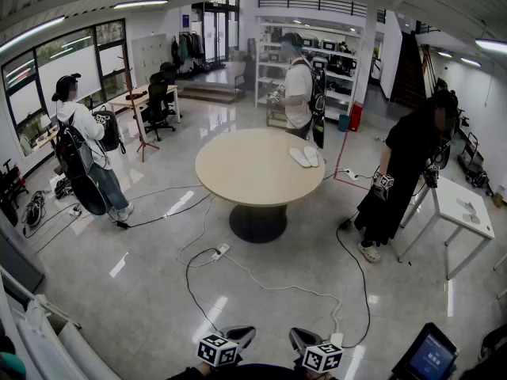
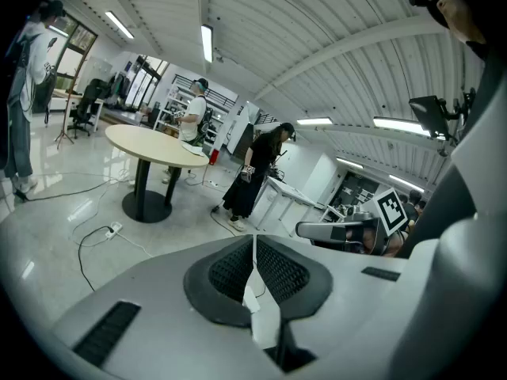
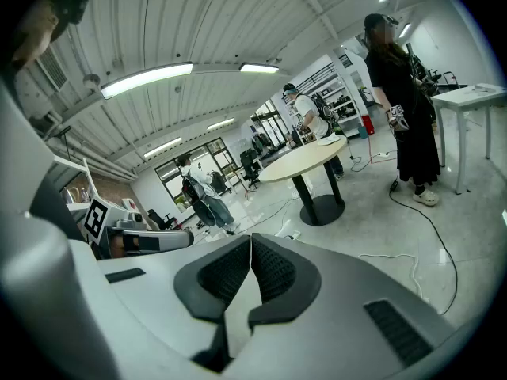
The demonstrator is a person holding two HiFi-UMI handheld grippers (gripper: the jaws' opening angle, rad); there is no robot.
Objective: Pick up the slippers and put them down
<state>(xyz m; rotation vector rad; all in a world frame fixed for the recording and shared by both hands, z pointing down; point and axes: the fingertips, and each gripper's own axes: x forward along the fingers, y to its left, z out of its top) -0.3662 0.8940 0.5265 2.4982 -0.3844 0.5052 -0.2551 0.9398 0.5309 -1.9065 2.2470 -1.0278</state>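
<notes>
A pair of white slippers (image 1: 305, 157) lies side by side near the far right edge of the round beige table (image 1: 245, 172), well ahead of me. Both grippers sit at the bottom edge of the head view, far from the table. My left gripper (image 1: 238, 336) is shut with nothing between its jaws (image 2: 253, 248). My right gripper (image 1: 305, 338) is also shut and empty (image 3: 250, 248). Each gripper view shows the table in the distance (image 2: 150, 141) (image 3: 305, 161) and the other gripper beside it (image 2: 341, 230) (image 3: 150, 240).
One person (image 1: 299, 85) stands behind the table, one in black (image 1: 404, 172) to its right, one with a backpack (image 1: 83, 149) at the left. Cables (image 1: 261, 279) and a power strip (image 1: 220, 252) cross the floor. A small white table (image 1: 463, 208) stands right, a tablet (image 1: 428, 357) bottom right.
</notes>
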